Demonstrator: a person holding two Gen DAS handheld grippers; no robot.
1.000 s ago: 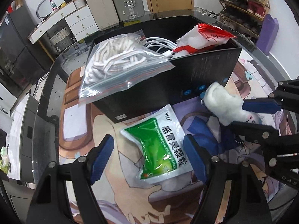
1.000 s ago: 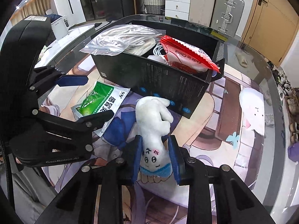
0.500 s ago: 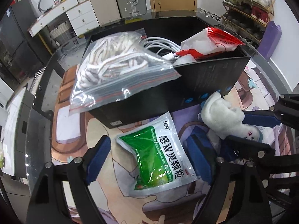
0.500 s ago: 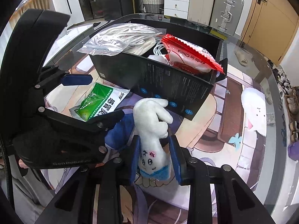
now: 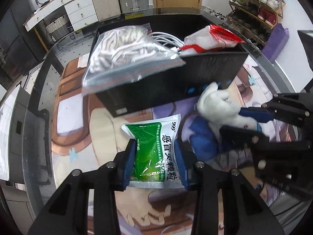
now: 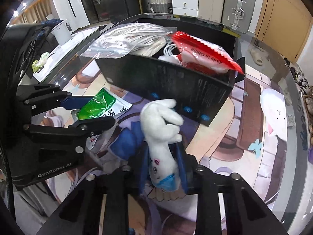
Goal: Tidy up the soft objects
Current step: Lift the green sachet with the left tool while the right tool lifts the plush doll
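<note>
Left gripper [image 5: 155, 160], wide apart before, now grasps the green-and-white foil sachet [image 5: 154, 152]; right gripper [image 6: 163, 168] stays clenched on the white plush toy [image 6: 162, 135] above the printed cartoon table mat [image 6: 254, 137].

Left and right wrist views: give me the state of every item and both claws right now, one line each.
Left claw: shut on the green sachet.
Green sachet: pinched between the pads, front end on the mat.
Right claw: shut on the white plush toy.
White plush toy: gripped at its lower end, outside the box.
Black box: open-topped, already holding items.
Zip bag of cord: overhanging the box's rim.
Red-and-white packet: sticking out above the box's rim.
</note>
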